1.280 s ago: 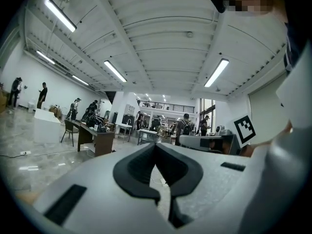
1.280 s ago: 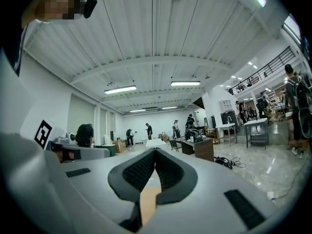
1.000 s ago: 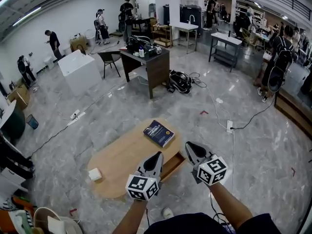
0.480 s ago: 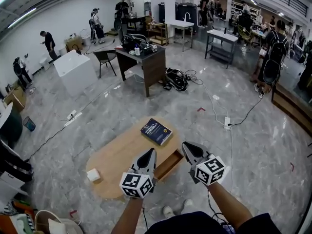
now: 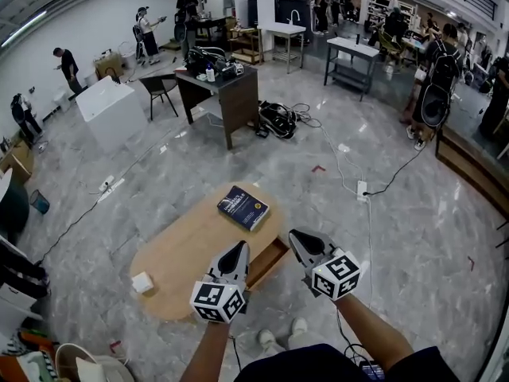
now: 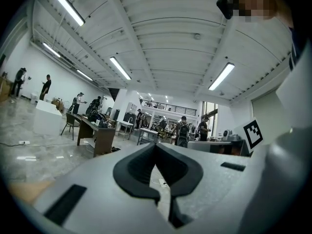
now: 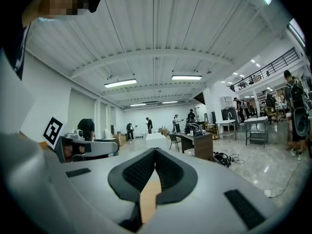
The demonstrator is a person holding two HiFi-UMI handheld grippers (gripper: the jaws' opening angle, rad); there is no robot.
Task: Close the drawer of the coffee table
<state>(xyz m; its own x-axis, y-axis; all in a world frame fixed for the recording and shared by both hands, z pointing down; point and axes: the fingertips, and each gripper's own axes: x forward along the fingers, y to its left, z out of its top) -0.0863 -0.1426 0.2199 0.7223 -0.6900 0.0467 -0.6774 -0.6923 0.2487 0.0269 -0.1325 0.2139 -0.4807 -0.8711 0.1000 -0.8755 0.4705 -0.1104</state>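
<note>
The left gripper (image 5: pixel 238 250) has its jaws pressed together with nothing between them. It hangs over the near edge of the table (image 5: pixel 179 257), just beside the drawer (image 5: pixel 267 262). The drawer stands partly out of the table's near side, between the two grippers. The right gripper (image 5: pixel 299 238) is also closed and empty, above the drawer's right end. I judge this to be the approach step; no gripper touches the drawer front yet. Next, a closed tip must come down to the front and push it straight in.
</note>
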